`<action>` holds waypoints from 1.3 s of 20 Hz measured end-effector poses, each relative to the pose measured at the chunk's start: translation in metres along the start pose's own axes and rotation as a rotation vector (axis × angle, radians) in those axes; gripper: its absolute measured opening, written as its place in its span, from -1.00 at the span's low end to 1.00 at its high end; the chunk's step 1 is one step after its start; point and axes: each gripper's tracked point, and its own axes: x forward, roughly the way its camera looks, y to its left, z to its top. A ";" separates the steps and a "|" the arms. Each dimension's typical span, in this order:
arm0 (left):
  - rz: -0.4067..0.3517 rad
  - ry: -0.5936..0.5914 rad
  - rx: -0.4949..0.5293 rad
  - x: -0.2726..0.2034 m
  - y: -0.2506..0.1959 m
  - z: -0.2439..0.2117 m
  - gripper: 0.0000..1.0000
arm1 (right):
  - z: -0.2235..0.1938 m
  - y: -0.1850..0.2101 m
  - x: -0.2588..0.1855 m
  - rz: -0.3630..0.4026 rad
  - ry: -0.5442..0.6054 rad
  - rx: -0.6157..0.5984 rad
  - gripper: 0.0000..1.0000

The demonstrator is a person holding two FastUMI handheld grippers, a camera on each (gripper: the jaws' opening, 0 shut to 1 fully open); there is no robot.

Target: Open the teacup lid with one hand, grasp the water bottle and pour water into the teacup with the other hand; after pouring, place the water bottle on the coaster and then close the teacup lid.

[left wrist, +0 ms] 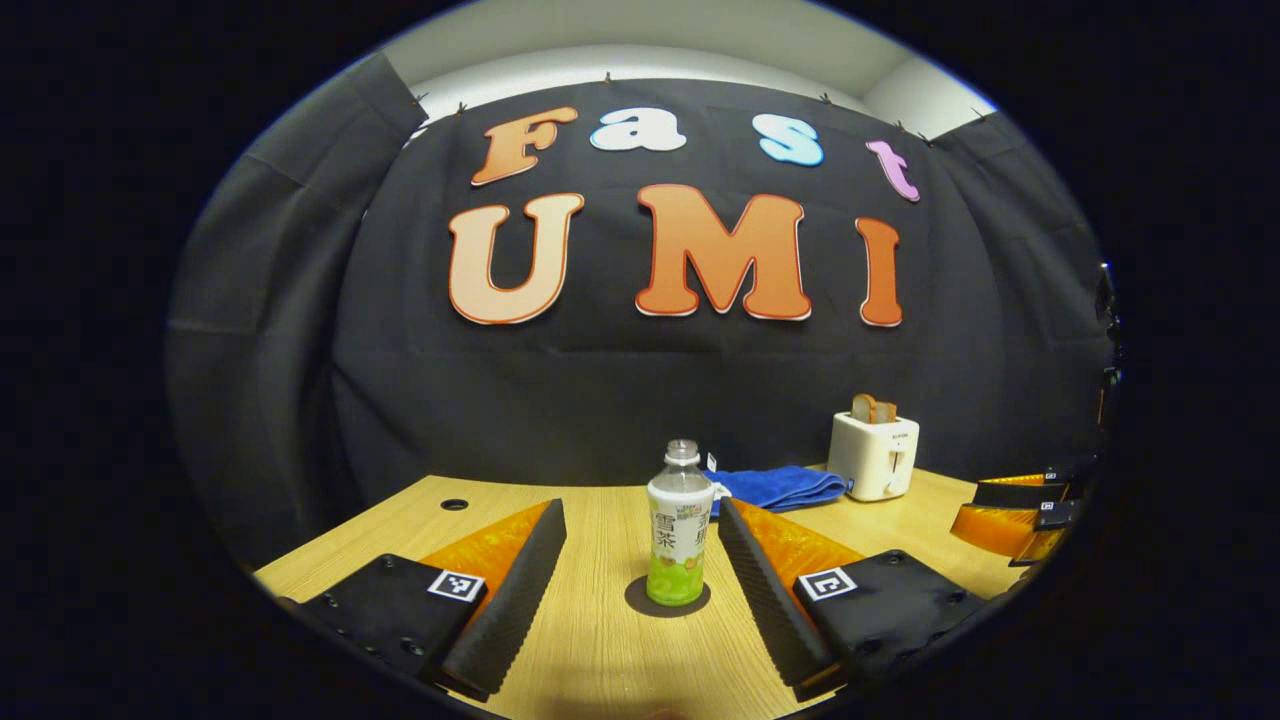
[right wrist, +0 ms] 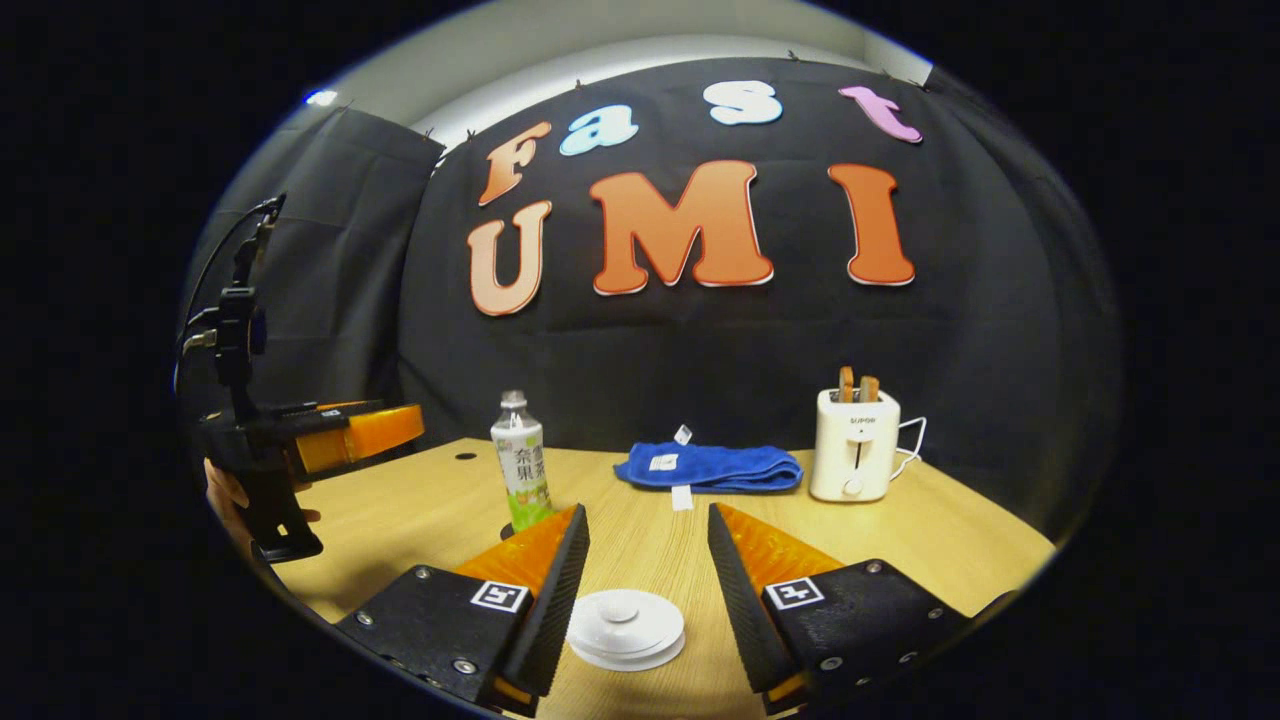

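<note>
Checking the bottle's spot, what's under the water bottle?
The water bottle stands on a dark round coaster; just its rim shows. The part beneath the bottle is covered.

Left gripper view: the coaster [left wrist: 667, 598] shows as a dark rim around the foot of the water bottle [left wrist: 679, 528], its middle covered by the bottle. The right gripper [left wrist: 1020, 512], far right, is cut by the view's edge, so the spread of its fingers cannot be told. Right gripper view: the teacup lid [right wrist: 625, 626] hides the cup below it, and one finger [right wrist: 545, 610] overlaps the lid's left edge. Another part of that finger hides the bottle's foot. The hand [right wrist: 235, 500] on the left gripper [right wrist: 350, 432] is mostly hidden behind its body, and that gripper's fingers overlap edge-on, their gap unreadable. The toaster [right wrist: 853, 445] label is too small to read.
</note>
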 end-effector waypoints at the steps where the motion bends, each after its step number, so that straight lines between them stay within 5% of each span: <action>1: 0.013 -0.021 0.001 -0.005 0.005 0.009 0.94 | 0.010 -0.004 -0.004 -0.017 -0.020 -0.008 0.46; 10: 0.119 -0.105 0.031 -0.055 0.039 0.054 0.96 | 0.070 -0.036 -0.038 -0.144 -0.128 -0.071 0.65; 26: 0.115 -0.173 0.095 -0.083 0.023 0.071 0.94 | 0.088 -0.040 -0.054 -0.161 -0.165 -0.084 0.65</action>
